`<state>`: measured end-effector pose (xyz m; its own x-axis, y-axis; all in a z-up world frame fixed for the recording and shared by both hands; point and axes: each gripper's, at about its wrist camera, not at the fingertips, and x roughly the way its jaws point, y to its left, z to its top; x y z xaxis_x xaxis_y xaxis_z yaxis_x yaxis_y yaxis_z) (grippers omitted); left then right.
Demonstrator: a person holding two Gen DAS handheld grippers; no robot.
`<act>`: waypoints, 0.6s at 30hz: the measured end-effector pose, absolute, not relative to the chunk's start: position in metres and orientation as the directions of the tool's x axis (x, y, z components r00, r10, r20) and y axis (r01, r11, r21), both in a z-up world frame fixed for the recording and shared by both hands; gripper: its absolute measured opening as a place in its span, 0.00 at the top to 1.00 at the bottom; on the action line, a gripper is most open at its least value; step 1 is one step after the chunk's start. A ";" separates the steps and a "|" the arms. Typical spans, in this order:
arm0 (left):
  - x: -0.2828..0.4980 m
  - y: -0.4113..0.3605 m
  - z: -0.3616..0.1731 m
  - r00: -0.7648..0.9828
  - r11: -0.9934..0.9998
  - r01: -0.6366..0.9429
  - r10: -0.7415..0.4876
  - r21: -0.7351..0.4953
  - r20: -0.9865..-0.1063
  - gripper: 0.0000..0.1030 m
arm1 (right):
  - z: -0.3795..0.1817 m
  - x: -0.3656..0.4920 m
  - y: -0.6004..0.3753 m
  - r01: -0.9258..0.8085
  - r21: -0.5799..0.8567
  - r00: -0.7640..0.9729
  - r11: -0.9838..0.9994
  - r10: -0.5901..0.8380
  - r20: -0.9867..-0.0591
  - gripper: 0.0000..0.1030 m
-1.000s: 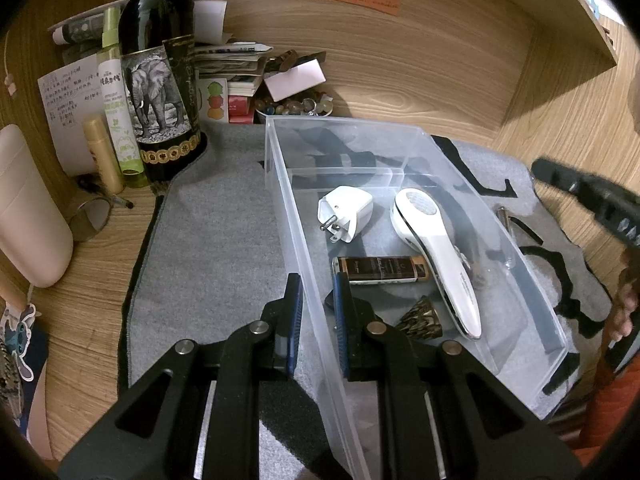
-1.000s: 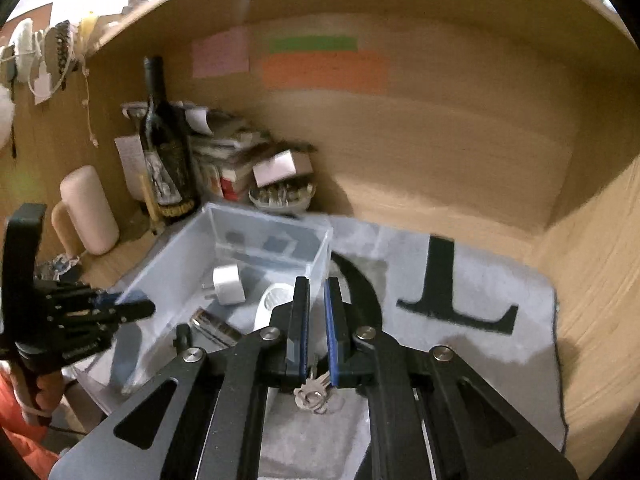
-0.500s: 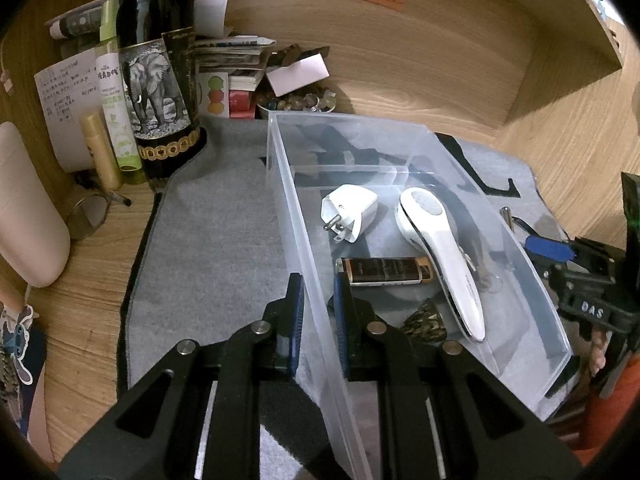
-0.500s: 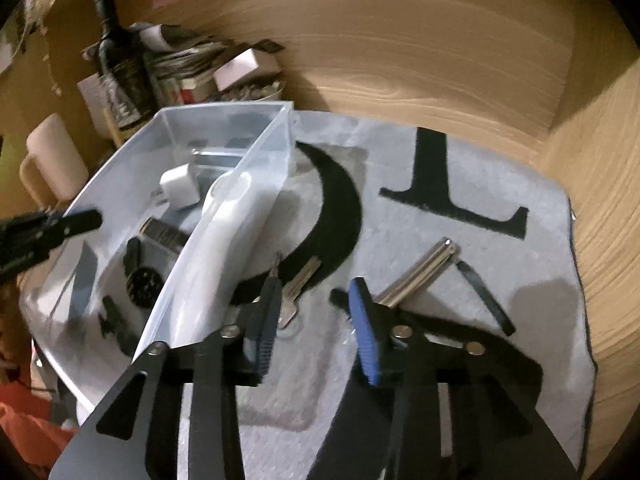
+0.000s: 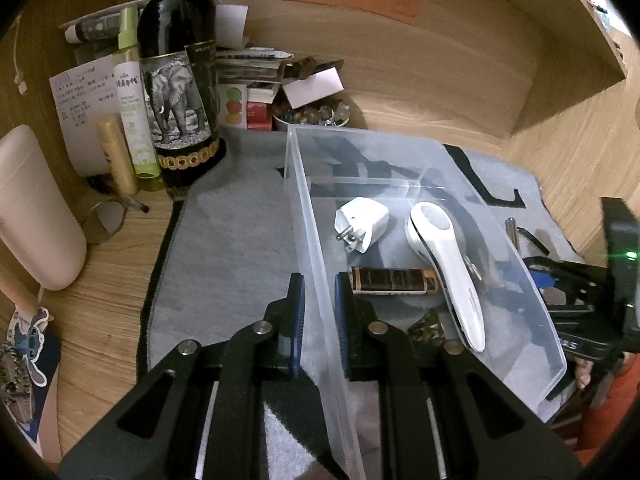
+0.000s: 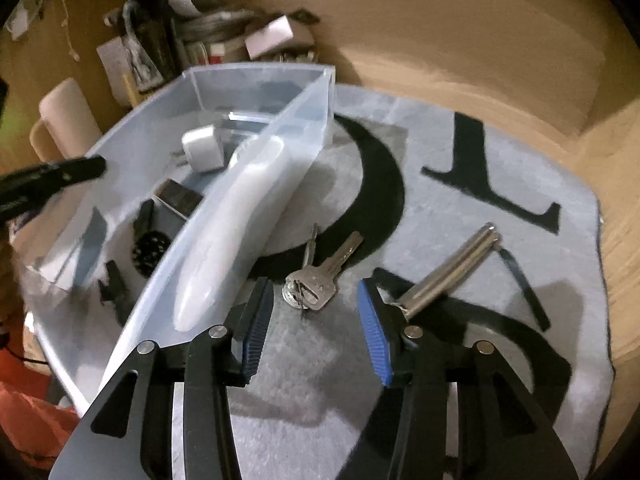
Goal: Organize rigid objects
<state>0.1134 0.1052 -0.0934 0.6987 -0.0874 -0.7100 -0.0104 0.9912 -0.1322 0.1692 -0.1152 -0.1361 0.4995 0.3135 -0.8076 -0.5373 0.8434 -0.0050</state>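
At the bottom centre of the right wrist view, the right tongs [image 6: 316, 320] stand released with nothing between the blue pads; their jaws have just been opening. Just above them, at mid-frame, a bunch of keys [image 6: 316, 280] lies on the grey mat [image 6: 460, 208], not touched by either pad. To the right of the keys a metal rod [image 6: 452, 272] rests slantwise on the mat, its lower end close beside the right pad, with a thin dark strip [image 6: 520, 280] further right.

Low in the left wrist view, the left tongs [image 5: 320, 320] are clenched on the near wall of the clear plastic bin [image 5: 304, 208], one pad outside it and one inside, seemingly steadying it. Inside the bin, toward the middle of that frame, lie a white plug adapter [image 5: 362, 222], a white handheld device [image 5: 444, 268], a brown lighter [image 5: 390, 280] and a small brassy ridged piece [image 5: 428, 326]. A wine bottle [image 5: 176, 80] and assorted clutter stand on the wooden counter [image 5: 100, 280] at upper left.

By my reading the sorting is partly done: four items sit in the bin, while the keys, rod and strip are left outside it, and the keys look like the next pick.
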 end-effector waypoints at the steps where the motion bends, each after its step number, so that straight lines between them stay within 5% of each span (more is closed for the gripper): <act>1: 0.113 0.105 -0.093 0.700 0.991 -0.009 -0.088 -0.132 -0.709 0.85 | -0.140 0.173 -0.114 -0.537 0.001 0.487 0.844 0.311 -0.816 0.61; 6: 0.112 0.106 -0.092 0.702 0.991 -0.003 -0.093 -0.134 -0.706 0.85 | -0.151 0.181 -0.110 -0.535 -0.003 0.474 0.845 0.297 -0.829 0.61; 10: 0.112 0.107 -0.092 0.703 0.991 -0.002 -0.095 -0.135 -0.705 0.85 | -0.151 0.180 -0.109 -0.539 -0.022 0.495 0.842 0.295 -0.817 0.75; 18: 0.105 0.100 -0.087 0.722 0.993 0.001 -0.084 -0.120 -0.687 0.87 | -0.147 0.172 -0.113 -0.517 -0.063 0.544 0.853 0.271 -0.794 0.75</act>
